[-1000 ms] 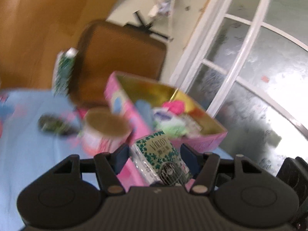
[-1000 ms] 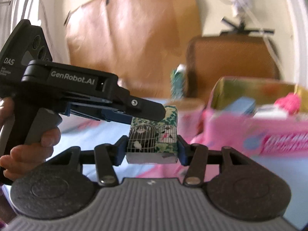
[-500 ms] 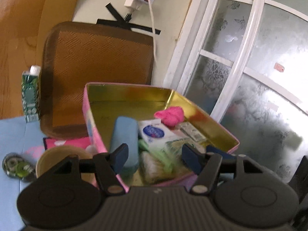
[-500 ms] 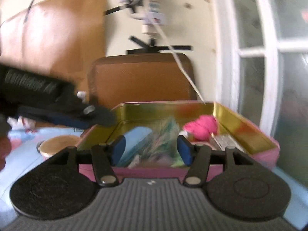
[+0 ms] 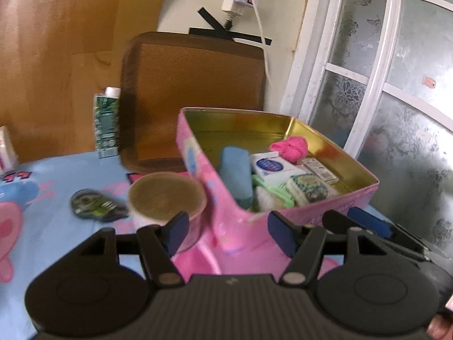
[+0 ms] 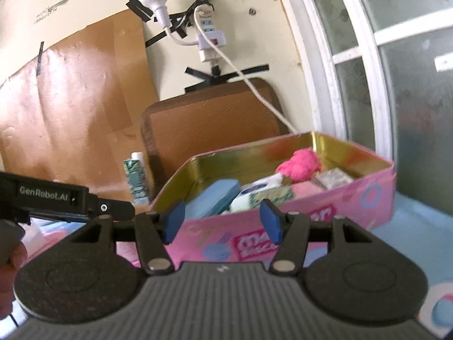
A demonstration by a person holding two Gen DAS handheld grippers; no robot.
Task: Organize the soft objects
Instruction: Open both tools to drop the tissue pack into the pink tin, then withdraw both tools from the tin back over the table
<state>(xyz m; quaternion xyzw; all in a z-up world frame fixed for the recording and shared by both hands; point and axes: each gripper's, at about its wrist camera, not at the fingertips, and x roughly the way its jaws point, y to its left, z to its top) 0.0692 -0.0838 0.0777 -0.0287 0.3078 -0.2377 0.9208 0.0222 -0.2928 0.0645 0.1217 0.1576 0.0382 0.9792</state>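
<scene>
A pink tin box with a gold inside stands on the blue cloth and also shows in the right wrist view. In it lie a green-patterned tissue pack, a blue sponge, a white pack and a pink cloth ball. My left gripper is open and empty, just in front of the box. My right gripper is open and empty, close to the box's front wall. The left gripper's side shows at the left of the right wrist view.
A round paper tub stands left of the box, with a small dark tape dispenser further left. A green carton and a brown cushion stand at the back. A window is at the right.
One second ago both grippers held the green-patterned tissue pack. It now lies in the pink box. Both grippers have opened and drawn back from the box.
</scene>
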